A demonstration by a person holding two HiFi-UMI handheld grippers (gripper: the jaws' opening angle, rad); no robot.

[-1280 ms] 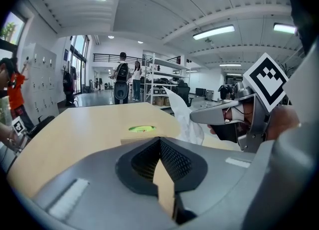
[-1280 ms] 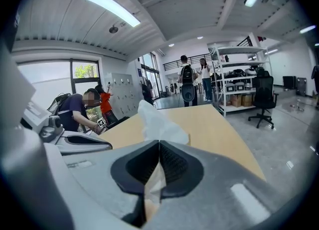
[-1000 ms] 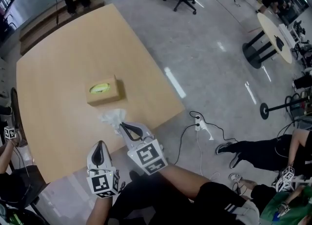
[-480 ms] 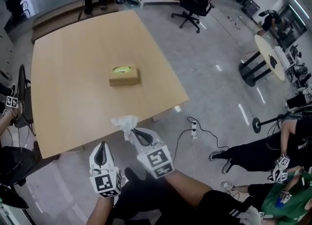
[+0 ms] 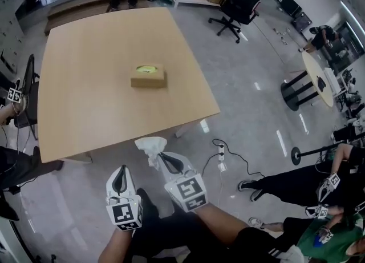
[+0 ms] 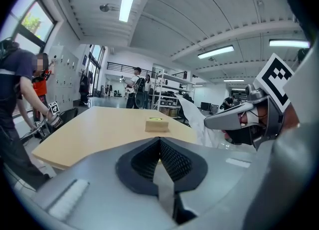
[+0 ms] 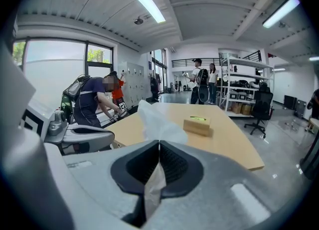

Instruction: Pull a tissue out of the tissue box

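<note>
The brown tissue box [image 5: 148, 76] with a green-rimmed slot stands mid-table, also in the left gripper view [image 6: 157, 124] and the right gripper view [image 7: 197, 125]. A white crumpled tissue [image 5: 150, 146] hangs free of the box, off the table's near edge and above the floor. My right gripper [image 5: 161, 157] is shut on its lower end; the tissue [image 7: 157, 121] rises from the closed jaws [image 7: 159, 144]. My left gripper [image 5: 118, 173] is beside it to the left, jaws [image 6: 159, 141] together with nothing between them. Its camera catches the right gripper [image 6: 234, 119] and tissue [image 6: 195, 119].
The wooden table [image 5: 85, 96] lies ahead. On the grey floor are a power strip with its cable [image 5: 221, 153], an office chair [image 5: 239, 2] and a round table [image 5: 319, 76]. People sit or stand at the right [image 5: 296, 179] and left [image 7: 92, 104].
Both grippers have drawn back from the table with the tissue in the right one. The box now lies farther off and the tissue is past the table edge.
</note>
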